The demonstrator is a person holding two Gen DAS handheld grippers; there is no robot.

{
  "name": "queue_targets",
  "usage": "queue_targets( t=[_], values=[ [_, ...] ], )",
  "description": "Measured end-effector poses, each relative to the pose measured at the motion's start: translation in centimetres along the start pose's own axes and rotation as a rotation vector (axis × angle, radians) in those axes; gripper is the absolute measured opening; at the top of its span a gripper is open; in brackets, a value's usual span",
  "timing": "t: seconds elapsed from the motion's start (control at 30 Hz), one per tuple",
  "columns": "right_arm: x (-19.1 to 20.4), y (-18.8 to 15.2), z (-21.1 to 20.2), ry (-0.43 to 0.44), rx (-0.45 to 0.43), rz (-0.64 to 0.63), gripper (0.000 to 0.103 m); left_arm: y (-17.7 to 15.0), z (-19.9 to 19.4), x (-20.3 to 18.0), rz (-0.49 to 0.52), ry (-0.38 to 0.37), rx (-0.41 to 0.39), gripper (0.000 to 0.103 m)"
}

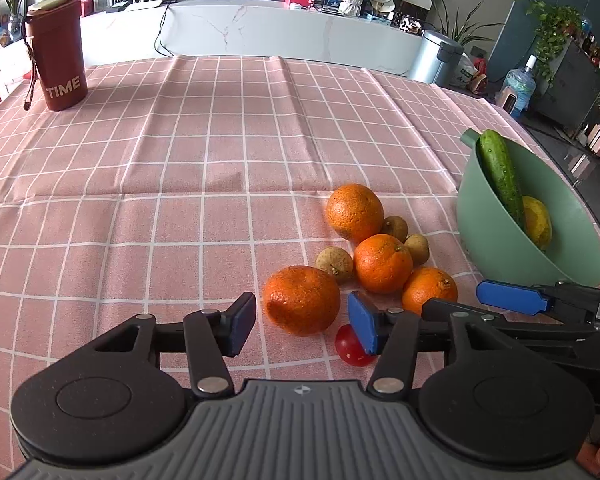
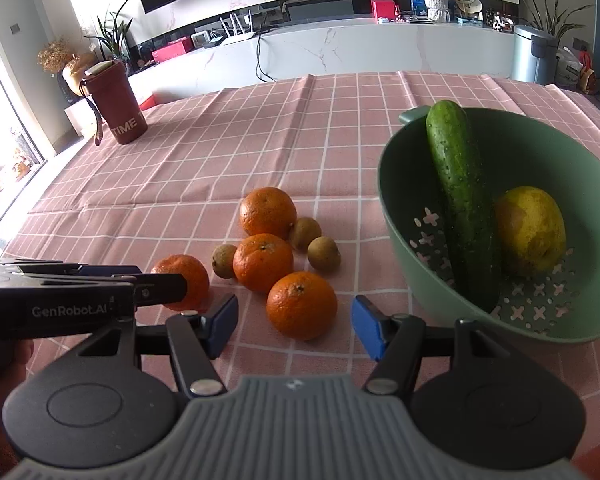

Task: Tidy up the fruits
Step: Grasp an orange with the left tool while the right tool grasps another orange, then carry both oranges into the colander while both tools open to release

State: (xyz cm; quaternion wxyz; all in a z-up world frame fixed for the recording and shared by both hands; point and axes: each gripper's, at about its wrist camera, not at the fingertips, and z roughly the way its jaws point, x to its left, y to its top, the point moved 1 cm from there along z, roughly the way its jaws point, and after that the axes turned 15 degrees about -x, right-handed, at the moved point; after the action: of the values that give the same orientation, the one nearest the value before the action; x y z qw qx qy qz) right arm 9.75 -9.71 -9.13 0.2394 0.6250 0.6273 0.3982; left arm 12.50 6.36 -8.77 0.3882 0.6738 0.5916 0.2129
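Observation:
Several oranges and three small brown fruits (image 1: pixel 334 266) lie in a cluster on the pink checked cloth. My left gripper (image 1: pixel 302 326) is open, and the nearest left orange (image 1: pixel 302 300) sits between its blue pads with a small gap on each side. A red cherry tomato (image 1: pixel 352 346) shows under its right finger. My right gripper (image 2: pixel 296 326) is open around the front orange (image 2: pixel 302 306), with its pads clear of the fruit. A green colander bowl (image 2: pixel 404 264) on the right holds a cucumber (image 2: pixel 460 200) and a yellow fruit (image 2: pixel 530 228).
A red tumbler (image 1: pixel 58 56) marked TIME stands at the far left of the table. In the right wrist view, the left gripper's finger (image 2: pixel 160 286) crosses in front of the left orange (image 2: pixel 196 276). The table's right edge runs just behind the bowl (image 1: pixel 500 240).

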Motion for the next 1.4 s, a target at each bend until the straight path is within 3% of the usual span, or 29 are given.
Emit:
queue_targets(
  t=[0.27,0.5,0.67,1.2,1.4],
  values=[
    [-0.4,-0.3,1.2,-0.001,0.024,0.017,0.058,-0.1,1.0,0.3,-0.006,-0.004,0.018,0.064],
    [-0.5,-0.5,1.8,0.009,0.042,0.03,0.046,-0.2,1.6,0.4,-0.019,-0.013,0.03,0.064],
    [-0.5,-0.5,1.9,0.0,0.041,0.033,0.04,-0.2,1.6,0.3,-0.029,-0.032,0.033,0.053],
    [-0.6,-0.2,-0.7,0.043,-0.003,0.045,0.036,-0.1,-2.0,-1.3,0.012,-0.024,-0.044,0.049],
    [-0.6,-0.7,-0.6,0.027,0.048,0.036,0.037,-0.3,-3.4,-2.0,0.006,-0.014,-0.06,0.049]
  ],
)
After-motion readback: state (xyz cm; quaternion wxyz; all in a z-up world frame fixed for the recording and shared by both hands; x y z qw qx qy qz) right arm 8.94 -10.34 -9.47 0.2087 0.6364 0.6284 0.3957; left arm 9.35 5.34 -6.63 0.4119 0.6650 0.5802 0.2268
